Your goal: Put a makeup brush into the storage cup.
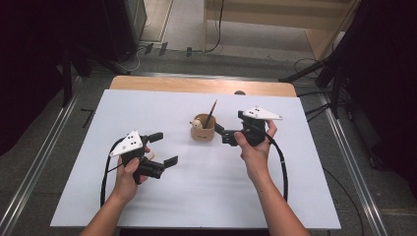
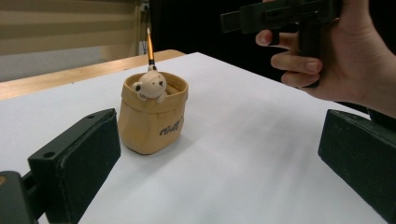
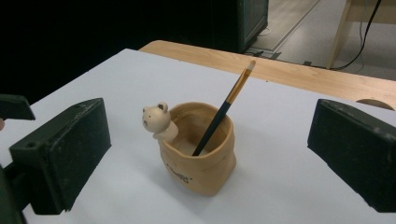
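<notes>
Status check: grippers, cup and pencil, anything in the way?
Left gripper open, empty. Right gripper open, empty, beside the cup. Pencil leaning inside cup. Nothing blocking.

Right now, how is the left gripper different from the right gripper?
The left gripper sits farther from the bear cup, while the right gripper is close beside the cup. The left gripper is nearer the person; the right gripper is farther up the table. Both are open, black and empty.
</notes>
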`<move>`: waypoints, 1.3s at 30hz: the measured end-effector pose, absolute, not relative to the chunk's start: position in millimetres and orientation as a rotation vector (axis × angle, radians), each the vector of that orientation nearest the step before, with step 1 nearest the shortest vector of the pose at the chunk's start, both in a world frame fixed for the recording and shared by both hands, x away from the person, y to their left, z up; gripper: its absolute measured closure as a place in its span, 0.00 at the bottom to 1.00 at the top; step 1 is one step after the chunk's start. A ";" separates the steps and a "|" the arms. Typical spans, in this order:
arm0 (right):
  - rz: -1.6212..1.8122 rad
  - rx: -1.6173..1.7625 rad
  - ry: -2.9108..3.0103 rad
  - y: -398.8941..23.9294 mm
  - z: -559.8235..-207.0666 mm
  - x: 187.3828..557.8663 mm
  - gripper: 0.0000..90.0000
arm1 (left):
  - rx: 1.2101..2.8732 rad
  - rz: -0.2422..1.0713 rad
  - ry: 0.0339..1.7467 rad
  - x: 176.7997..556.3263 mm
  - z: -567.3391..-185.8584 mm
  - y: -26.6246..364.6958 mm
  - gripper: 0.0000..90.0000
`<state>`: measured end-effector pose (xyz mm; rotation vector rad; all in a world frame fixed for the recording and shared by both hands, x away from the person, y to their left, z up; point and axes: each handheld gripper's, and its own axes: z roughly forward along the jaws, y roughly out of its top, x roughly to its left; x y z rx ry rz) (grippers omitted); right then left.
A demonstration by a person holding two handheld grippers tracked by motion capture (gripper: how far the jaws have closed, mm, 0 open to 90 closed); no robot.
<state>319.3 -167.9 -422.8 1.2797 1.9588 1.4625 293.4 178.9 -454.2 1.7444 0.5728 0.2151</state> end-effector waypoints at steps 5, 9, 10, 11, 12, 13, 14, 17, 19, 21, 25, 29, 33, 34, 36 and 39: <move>1.457 1.270 1.939 -183.6 -420.7 311.4 0.00 | 1.741 0.230 0.585 295.1 -453.5 182.4 0.00; 1.454 1.250 1.931 -196.5 -421.1 304.6 0.00 | 1.745 0.244 0.601 296.4 -453.3 185.5 0.00; 1.454 1.248 1.933 -199.4 -421.9 302.6 0.00 | 1.747 0.246 0.608 296.6 -453.6 186.3 0.00; 1.451 1.246 1.932 -202.3 -422.8 300.9 0.00 | 1.744 0.256 0.610 296.8 -453.9 187.2 0.00; 1.447 1.244 1.937 -205.4 -423.7 298.9 0.00 | 1.745 0.266 0.620 296.9 -453.9 188.5 0.00; 1.452 1.241 1.937 -208.4 -424.7 297.0 0.00 | 1.745 0.274 0.628 297.7 -454.1 189.6 0.00; 1.450 1.239 1.940 -211.5 -425.5 295.2 0.00 | 1.748 0.284 0.638 298.7 -454.2 190.8 0.00; 1.446 1.234 1.939 -220.8 -427.5 289.9 0.00 | 1.752 0.294 0.656 300.4 -454.3 193.7 0.00; 1.454 1.235 1.933 -227.6 -428.2 286.6 0.00 | 1.758 0.300 0.659 300.2 -453.6 194.5 0.00; 1.454 1.232 1.922 -233.9 -428.8 282.9 0.00 | 1.760 0.306 0.662 299.8 -452.7 194.7 0.00; 1.452 1.220 1.913 -245.5 -431.6 274.6 0.00 | 1.763 0.323 0.666 299.0 -451.3 195.4 0.00; 1.450 1.214 1.903 -257.0 -436.8 265.7 0.00 | 1.762 0.336 0.681 296.4 -450.2 197.7 0.00; 1.436 1.201 1.902 -266.0 -442.7 257.6 0.00 | 1.775 0.350 0.698 295.9 -450.4 201.3 0.00; 1.438 1.195 1.900 -267.8 -444.0 255.7 0.00 | 1.781 0.353 0.699 296.0 -450.3 202.3 0.00; 1.439 1.185 1.898 -270.4 -446.4 251.8 0.00 | 1.794 0.355 0.704 296.0 -450.1 204.0 0.00; 1.440 1.180 1.893 -273.0 -449.5 246.2 0.00 | 1.812 0.357 0.723 296.2 -450.6 205.4 0.00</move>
